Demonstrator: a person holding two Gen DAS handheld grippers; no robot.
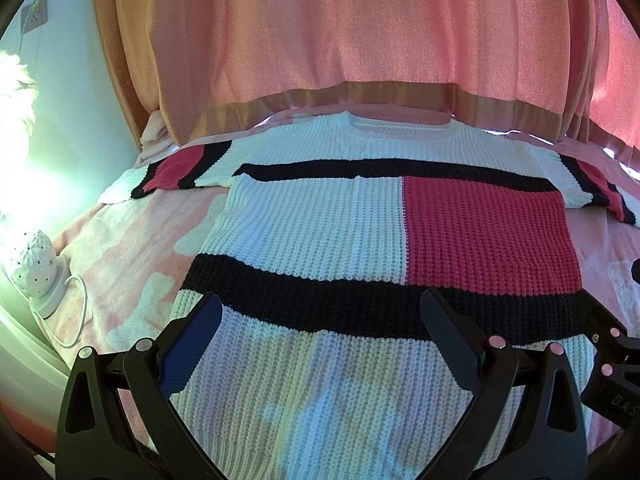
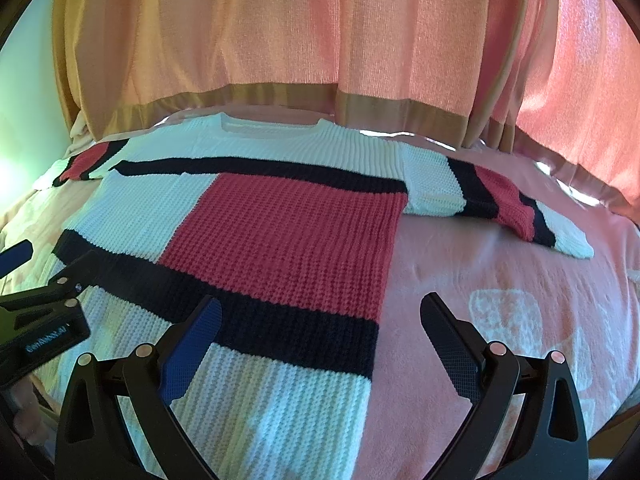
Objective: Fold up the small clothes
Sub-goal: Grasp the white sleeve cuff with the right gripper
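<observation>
Sweater is lying flat on the bed, sleeves out left & right, collar far, prob. spread for folding. Left tongs & right tongs are hovering apart over near hem, gripping nothing.

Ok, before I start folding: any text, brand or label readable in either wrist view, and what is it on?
"DAS": pale letters on the right gripper's black body, at the right edge of the left wrist view; the word runs out of frame.
Blue label with pale lettering on the left gripper's body, in the right wrist view: too blurred to read.
Sweater, blanket, curtain: no text visible.
</observation>
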